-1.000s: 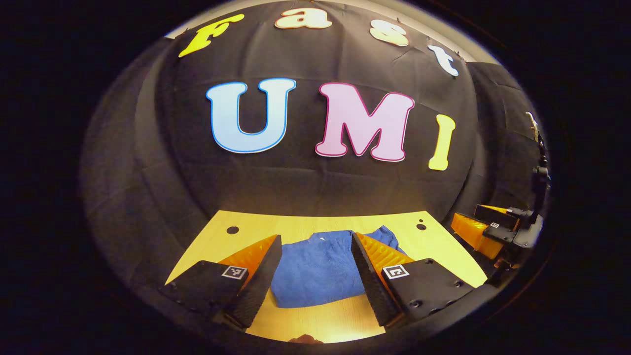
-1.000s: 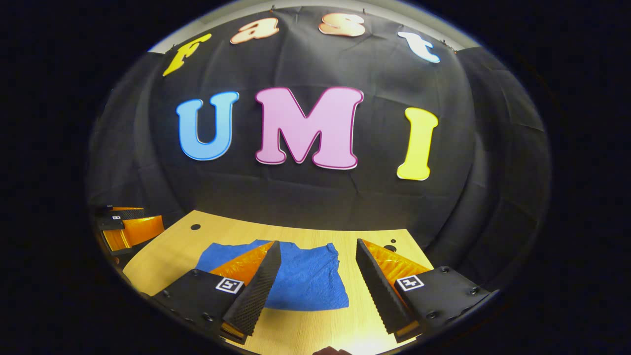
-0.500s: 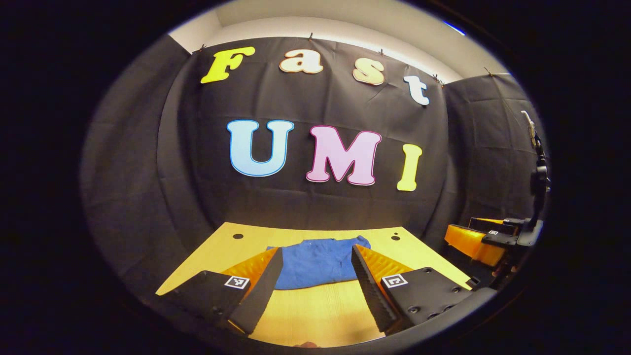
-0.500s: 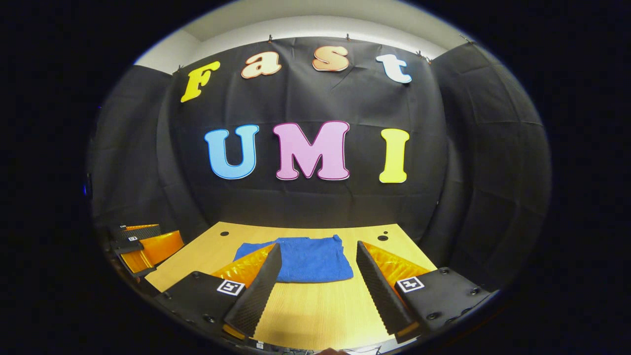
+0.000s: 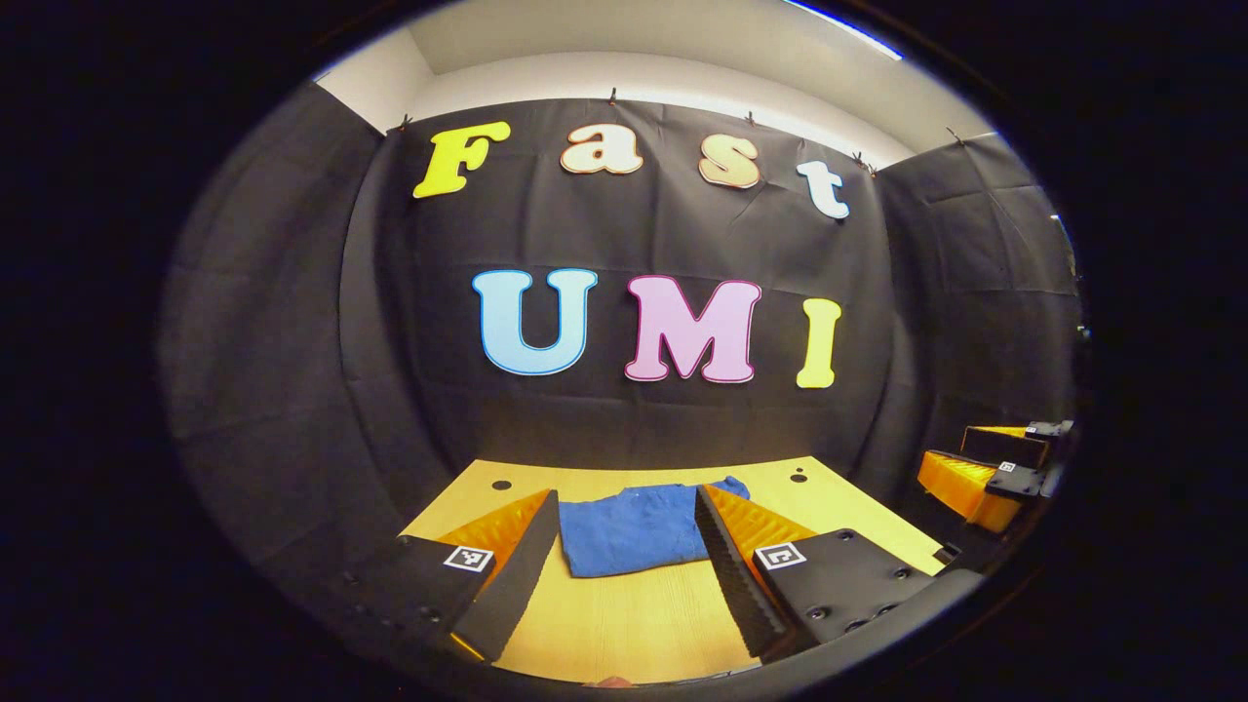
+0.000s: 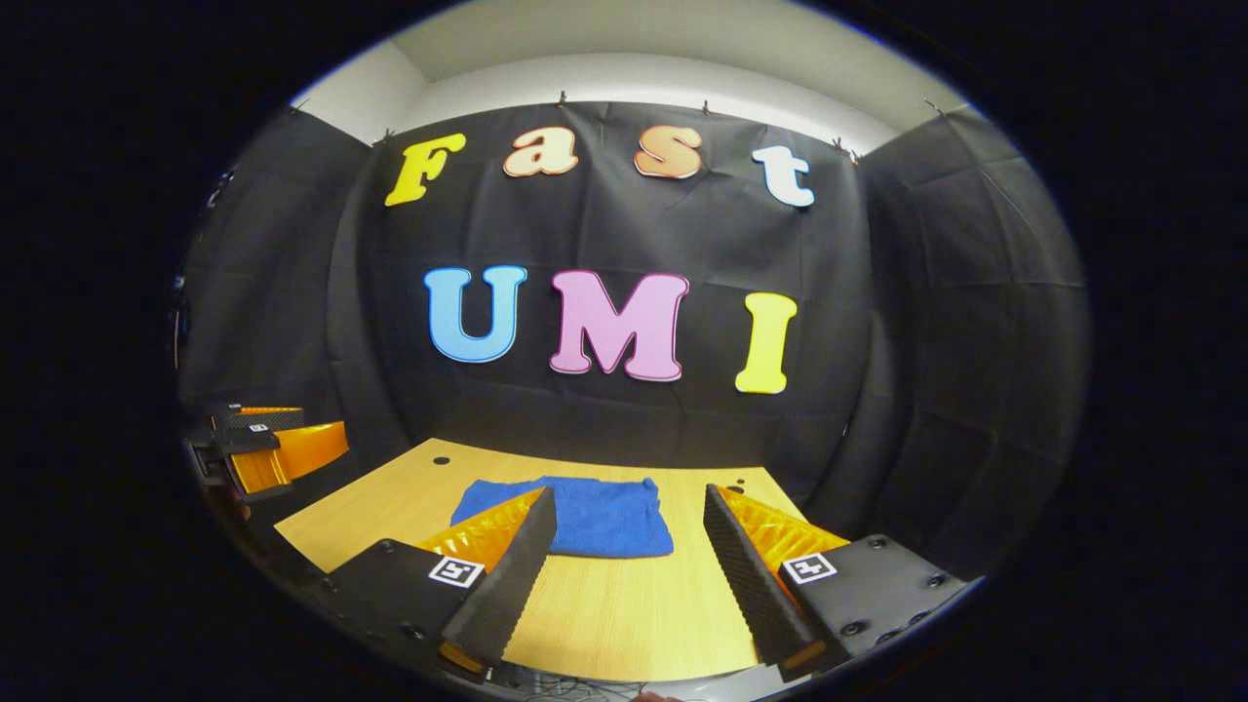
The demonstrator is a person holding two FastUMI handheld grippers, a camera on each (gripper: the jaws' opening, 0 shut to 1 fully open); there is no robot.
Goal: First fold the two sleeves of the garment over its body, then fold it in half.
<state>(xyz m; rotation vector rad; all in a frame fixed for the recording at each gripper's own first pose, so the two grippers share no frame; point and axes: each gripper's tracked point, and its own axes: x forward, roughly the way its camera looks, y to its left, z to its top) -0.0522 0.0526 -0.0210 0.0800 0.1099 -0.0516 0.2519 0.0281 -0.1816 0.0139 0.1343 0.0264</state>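
My left tongs [image 5: 624, 565] stand spread wide, nothing between the fingers, held above the near part of the counter [image 5: 634, 624]. Through the gap in the left gripper view I see the garment [image 5: 634, 526] — a blue, towel-like cloth lying folded into a compact, roughly rectangular packet on the far half of the counter, well apart from my fingertips. Its near edge is straight; its far right corner bunches up a little.

My right tongs [image 6: 629, 575] are likewise spread, holding nothing, above the counter's near edge [image 6: 604, 634]. In the right gripper view the garment [image 6: 595, 526] sits just past the left finger's tip, partly hidden behind that finger, flat on the wood with a clean near edge.

Each tongs also shows in the other's camera: the right tongs [image 5: 994, 468] at the far right of the left gripper view, off the counter's right side; the left tongs [image 6: 263, 448] at the far left of the right gripper view, off the counter's left side. Neither touches the cloth.

Counter — light wood, with small dark round holes near the far corners [image 5: 501, 485]. Behind it hangs the black cloth wall [image 6: 604, 429] of the booth, with a pale wall and ceiling [image 6: 634, 68] showing above it.
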